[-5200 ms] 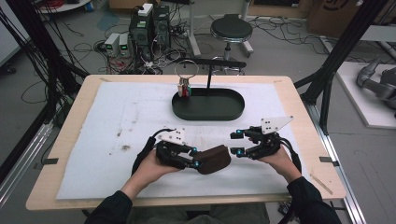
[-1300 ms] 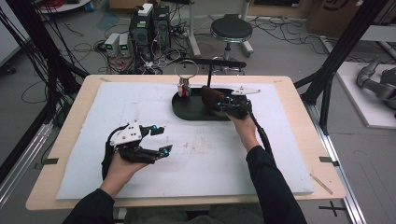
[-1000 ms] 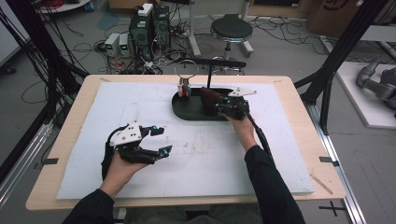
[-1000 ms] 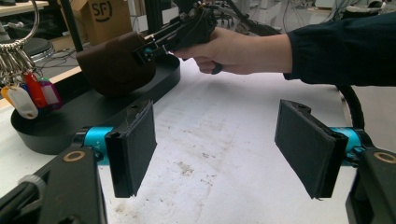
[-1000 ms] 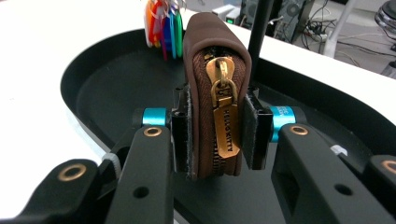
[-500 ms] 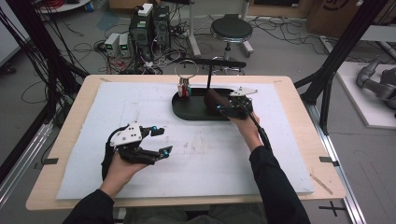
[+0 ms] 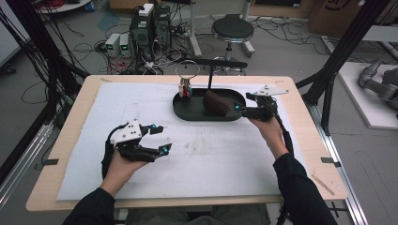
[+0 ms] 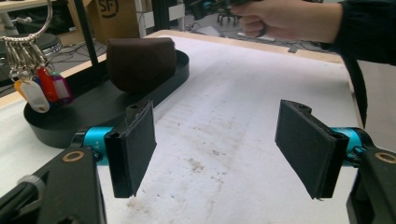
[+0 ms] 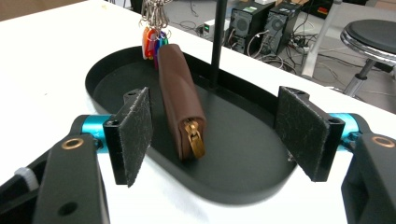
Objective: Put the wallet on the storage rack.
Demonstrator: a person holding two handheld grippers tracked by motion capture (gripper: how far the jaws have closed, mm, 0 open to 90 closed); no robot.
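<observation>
A brown zipped leather pouch (image 7: 217, 103) (image 9: 180, 102) lies on its edge in the black oval tray (image 7: 187, 115) (image 9: 233, 154). My right gripper (image 7: 239, 108) (image 9: 219, 135) hovers at the tray's right end, just behind the pouch's zipper end. Its jaws have just been opening and stand wide, with nothing touching the pads. A key ring with coloured tags (image 7: 186, 89) (image 9: 152, 35) hangs from the stand at the tray's left end. My left gripper (image 7: 164, 138) (image 8: 219, 149) is open and empty over the white mat at the front left.
A thin black stand pole (image 9: 218, 37) rises from the tray behind the pouch. The white mat (image 7: 211, 154) covers most of the wooden table. Past the far edge are computer cases, cables and a stool (image 7: 232, 30).
My right gripper has let go of the pouch, opened wide, and drawn back to the right and upward. The pouch stays in the tray. The left hand has not moved.
</observation>
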